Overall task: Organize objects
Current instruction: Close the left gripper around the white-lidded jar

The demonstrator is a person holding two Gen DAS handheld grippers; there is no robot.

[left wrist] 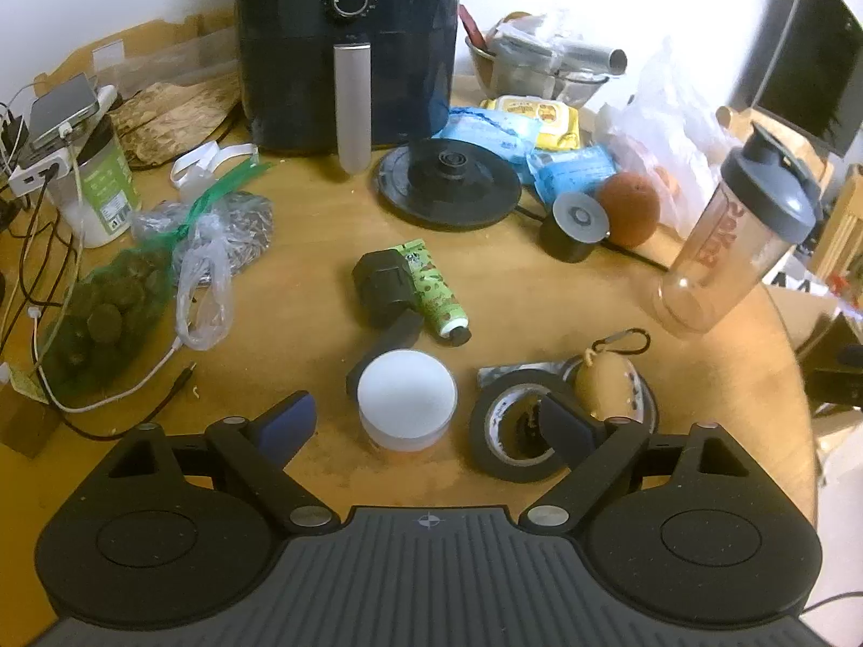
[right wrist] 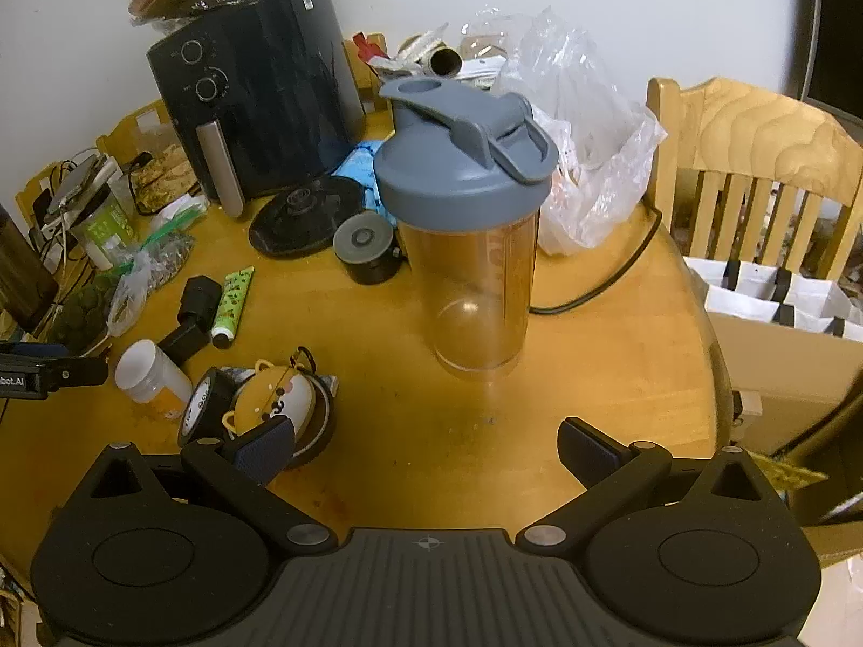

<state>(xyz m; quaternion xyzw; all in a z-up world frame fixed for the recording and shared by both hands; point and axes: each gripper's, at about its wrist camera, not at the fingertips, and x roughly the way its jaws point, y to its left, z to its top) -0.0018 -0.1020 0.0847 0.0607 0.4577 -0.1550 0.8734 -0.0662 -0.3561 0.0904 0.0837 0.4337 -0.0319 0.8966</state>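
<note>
My left gripper (left wrist: 429, 423) is open, its fingers on either side of a small jar with a white lid (left wrist: 405, 401) on the wooden table (left wrist: 323, 248). A black tape roll (left wrist: 515, 426) and a yellow egg-shaped keychain (left wrist: 601, 383) lie to its right. A black dumbbell (left wrist: 385, 291) and a green tube (left wrist: 437, 286) lie beyond. My right gripper (right wrist: 426, 450) is open and empty, facing a clear shaker bottle with a grey lid (right wrist: 469, 226) that stands upright ahead of it. The jar (right wrist: 148, 374), tape roll (right wrist: 202, 404) and keychain (right wrist: 280, 404) show at its left.
A black air fryer (left wrist: 350, 43) stands at the back. A kettle base (left wrist: 447, 183), blue packets (left wrist: 496, 132), an orange (left wrist: 628, 207), plastic bags (right wrist: 582, 135) and cables (left wrist: 54, 248) crowd the table. A wooden chair (right wrist: 755, 162) and a cardboard box (right wrist: 782, 345) stand right.
</note>
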